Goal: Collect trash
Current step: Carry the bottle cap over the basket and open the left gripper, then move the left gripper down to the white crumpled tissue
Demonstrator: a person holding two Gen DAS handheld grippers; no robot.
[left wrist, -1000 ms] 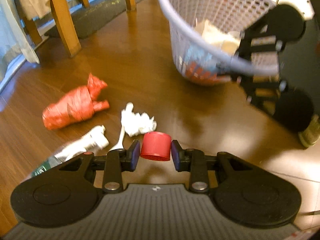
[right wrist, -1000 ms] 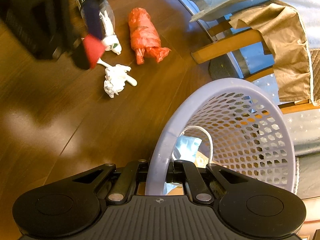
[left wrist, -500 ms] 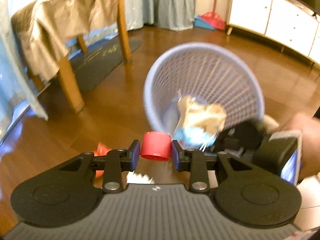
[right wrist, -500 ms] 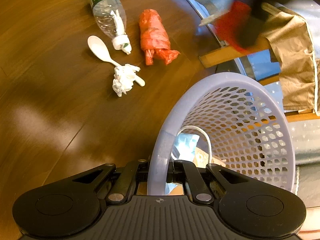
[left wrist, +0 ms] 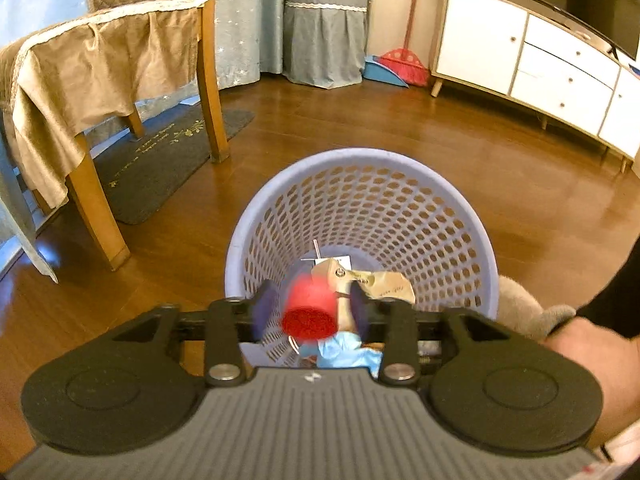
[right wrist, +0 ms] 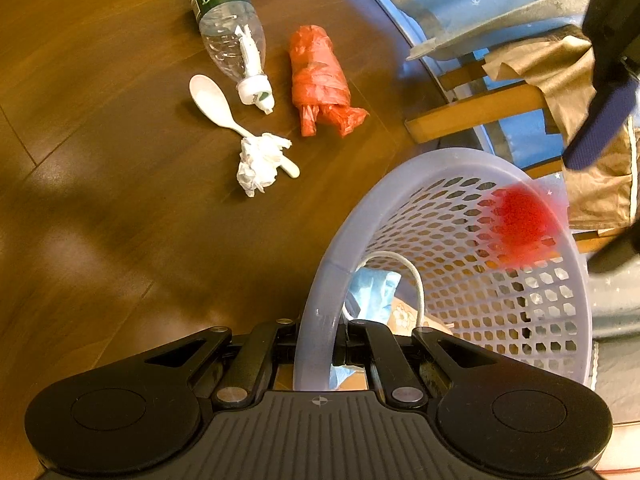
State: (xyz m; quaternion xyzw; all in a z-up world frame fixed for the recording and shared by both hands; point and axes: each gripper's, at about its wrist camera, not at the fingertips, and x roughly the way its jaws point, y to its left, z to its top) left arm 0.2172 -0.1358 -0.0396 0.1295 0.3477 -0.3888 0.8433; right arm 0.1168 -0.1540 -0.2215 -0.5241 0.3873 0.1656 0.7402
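My left gripper (left wrist: 312, 309) is open above the lilac mesh basket (left wrist: 360, 157); a red bottle cap (left wrist: 308, 308), blurred, is loose between its spread fingers. From the right wrist the cap (right wrist: 524, 220) is in the air over the basket (right wrist: 320, 280), under a left fingertip (right wrist: 600, 128). My right gripper (right wrist: 318, 344) is shut on the basket's near rim. Brown paper (left wrist: 384, 284) and a blue mask (right wrist: 372, 288) lie inside. On the floor lie a clear bottle (right wrist: 228, 28), white spoon (right wrist: 212, 100), crumpled tissue (right wrist: 260, 164) and red plastic bag (right wrist: 316, 76).
A wooden chair with a beige cover (left wrist: 100, 72) stands left of the basket, a dark mat (left wrist: 160, 160) under it. A white cabinet (left wrist: 540, 72) lines the far right wall, with a red broom (left wrist: 400, 64) beside it. A person's hand (left wrist: 580, 344) is at the right.
The left gripper has come over the basket and opened; the red cap has left its fingers and is falling. The right gripper still grips the rim.
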